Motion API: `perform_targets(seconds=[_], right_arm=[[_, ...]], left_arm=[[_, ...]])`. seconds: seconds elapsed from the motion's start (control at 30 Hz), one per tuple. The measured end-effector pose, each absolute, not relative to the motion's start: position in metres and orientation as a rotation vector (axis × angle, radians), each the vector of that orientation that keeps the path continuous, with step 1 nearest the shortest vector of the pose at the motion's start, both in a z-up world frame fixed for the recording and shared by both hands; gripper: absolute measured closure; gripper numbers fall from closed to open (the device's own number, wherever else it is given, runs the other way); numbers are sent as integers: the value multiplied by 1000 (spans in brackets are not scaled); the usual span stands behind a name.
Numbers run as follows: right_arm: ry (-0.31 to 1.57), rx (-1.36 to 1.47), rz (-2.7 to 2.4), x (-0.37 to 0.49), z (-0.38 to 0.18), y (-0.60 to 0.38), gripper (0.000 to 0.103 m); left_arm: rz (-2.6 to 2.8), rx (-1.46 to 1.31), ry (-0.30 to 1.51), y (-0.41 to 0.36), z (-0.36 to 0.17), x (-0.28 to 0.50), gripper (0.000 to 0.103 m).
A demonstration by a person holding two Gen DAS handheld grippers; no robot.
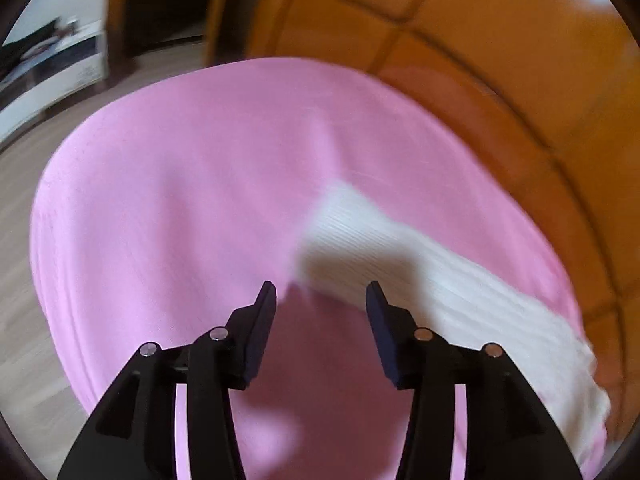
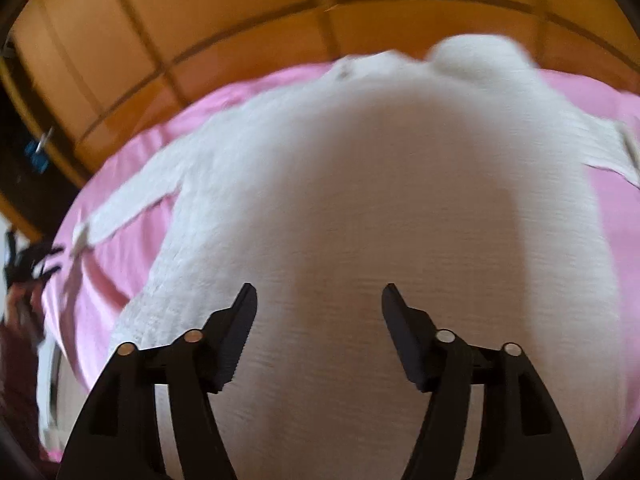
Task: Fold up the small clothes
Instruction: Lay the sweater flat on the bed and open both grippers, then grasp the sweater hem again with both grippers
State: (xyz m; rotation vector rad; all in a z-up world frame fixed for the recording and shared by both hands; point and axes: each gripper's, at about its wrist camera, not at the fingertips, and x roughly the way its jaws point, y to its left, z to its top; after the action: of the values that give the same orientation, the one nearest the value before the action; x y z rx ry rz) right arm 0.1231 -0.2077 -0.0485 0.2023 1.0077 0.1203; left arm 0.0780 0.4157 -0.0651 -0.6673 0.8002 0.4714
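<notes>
Nearest to you, your left gripper (image 1: 321,294) stands with its jaws apart and nothing between them; only pink cloth (image 1: 180,200) shows through the gap. Just past its right-hand pad lies the end of a white ribbed sleeve (image 1: 400,256), which runs off to the lower right of that view. The pads do not press on it.

Your right gripper (image 2: 319,296) is likewise open, a little wider, and empty. It hangs over the body of the white garment (image 2: 360,200), which is spread flat on the pink cloth with one sleeve (image 2: 132,200) stretched out to the left and the other reaching right. Whether the fingertips touch the fabric is hard to tell, since both views are blurred.

Further off, the neck end of the garment bunches into a rounded lump (image 2: 476,56), perhaps a hood or collar. Beyond the pink cloth is tan leather upholstery (image 1: 480,40) with stitched panels, and wood floor (image 1: 24,240) shows at the left.

By the look of it the garment is laid out and no fold has been made. The next move probably calls for you to pinch the sleeve end beside the left gripper and carry it across the body, while the right steadies or takes the far sleeve. Take both layers at the cuff so the sleeve does not trail.
</notes>
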Motion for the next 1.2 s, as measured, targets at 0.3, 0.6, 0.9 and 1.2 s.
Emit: perform_targets(seconds=[0.3, 0.6, 0.9, 1.2], right_arm=[[977, 220, -223, 58, -38, -333, 34], [1064, 367, -120, -7, -63, -359, 44], [997, 287, 1, -24, -28, -338, 93], [1123, 233, 34, -46, -44, -339, 93]], left_arm=[[-201, -568, 850, 236, -59, 23, 36], [-355, -543, 1028, 154, -107, 18, 54], [-362, -535, 973, 158, -82, -19, 99], [-294, -461, 1085, 156, -96, -40, 99]])
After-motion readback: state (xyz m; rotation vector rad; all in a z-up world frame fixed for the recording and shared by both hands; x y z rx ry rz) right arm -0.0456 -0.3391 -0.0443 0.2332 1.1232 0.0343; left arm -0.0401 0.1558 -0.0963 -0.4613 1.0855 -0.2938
